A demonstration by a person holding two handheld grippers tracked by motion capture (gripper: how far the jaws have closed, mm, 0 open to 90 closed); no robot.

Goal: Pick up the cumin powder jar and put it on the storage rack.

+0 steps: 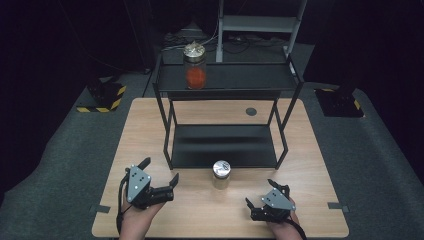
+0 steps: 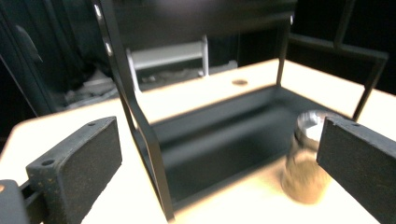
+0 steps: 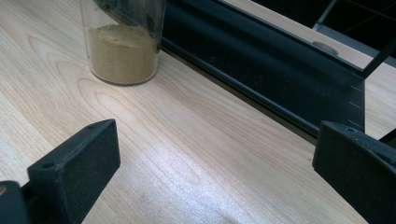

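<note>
- Small glass jar point(image 1: 221, 174) with a silver lid, part filled with tan powder, standing upright on the table point(image 1: 140, 130) near the middle of the near half, just in front of the black rack's lower shelf point(image 1: 225, 145).
- Same jar in the left gripper view point(image 2: 306, 158), blurred, partly behind the right-hand jaw; in the right gripper view point(image 3: 123, 39), lower part with the powder, just beside the shelf's front edge.
- Second, taller jar point(image 1: 195, 65) with a gold-coloured lid and red contents, upright on the left part of the rack's top shelf point(image 1: 250, 77), well apart from the small jar.
- Black metal rack point(image 1: 167, 135) with two shelves, standing over the middle and far part of the table, legs on the wood.
- Left gripper point(image 1: 160, 176) near the front left corner of the table, held in a hand point(image 1: 135, 220), jaws wide open and empty, pointing toward the small jar, apart from it.
- Right gripper point(image 1: 260, 197) near the front edge, right of the middle, held in the other hand point(image 1: 285, 227), jaws wide apart with only bare wood between them, holding nothing.
- Small round dark disc point(image 1: 251, 111) set in the table near the far edge, behind the rack.
- Grey floor mat around the table, yellow-and-black striped bases point(image 1: 102, 97) at the far left and far right.
</note>
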